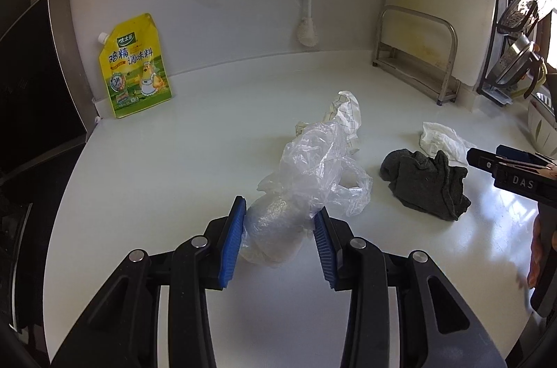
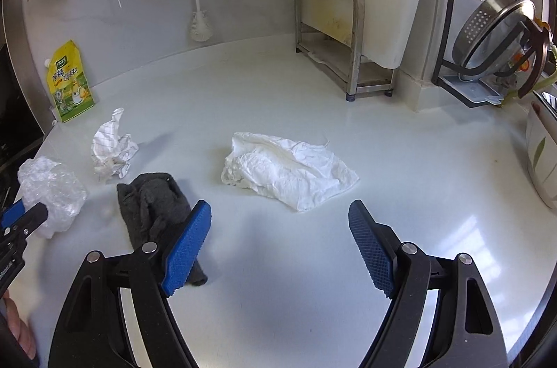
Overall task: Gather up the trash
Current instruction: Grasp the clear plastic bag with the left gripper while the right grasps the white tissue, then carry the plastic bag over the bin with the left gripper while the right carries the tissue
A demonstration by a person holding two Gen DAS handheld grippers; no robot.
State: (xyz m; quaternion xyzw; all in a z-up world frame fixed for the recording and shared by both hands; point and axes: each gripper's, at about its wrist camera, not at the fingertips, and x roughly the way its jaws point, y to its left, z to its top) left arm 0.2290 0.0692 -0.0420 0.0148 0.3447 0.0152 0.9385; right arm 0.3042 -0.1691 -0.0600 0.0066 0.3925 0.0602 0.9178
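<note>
Collecting is under way: the clear plastic bag (image 1: 296, 194) is clamped between the blue pads of the left hand-held gripper (image 1: 278, 235), low over the white desk (image 1: 209, 131). The right hand-held gripper (image 2: 278, 246) is held with jaws wide apart and nothing between them, with the grey cloth (image 2: 153, 204) just beside its left pad. Farther on, the crumpled white tissue (image 2: 289, 173) and the checked paper wad (image 2: 111, 148) are left lying; a straight reach and closing on the tissue is judged next.

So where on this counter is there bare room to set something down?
Free: the stretch between the yellow seasoning pouch and the metal rack along the wall, and the counter right of the white tissue. Crowded: the middle left, where plastic bag, checked paper and grey cloth cluster.
</note>
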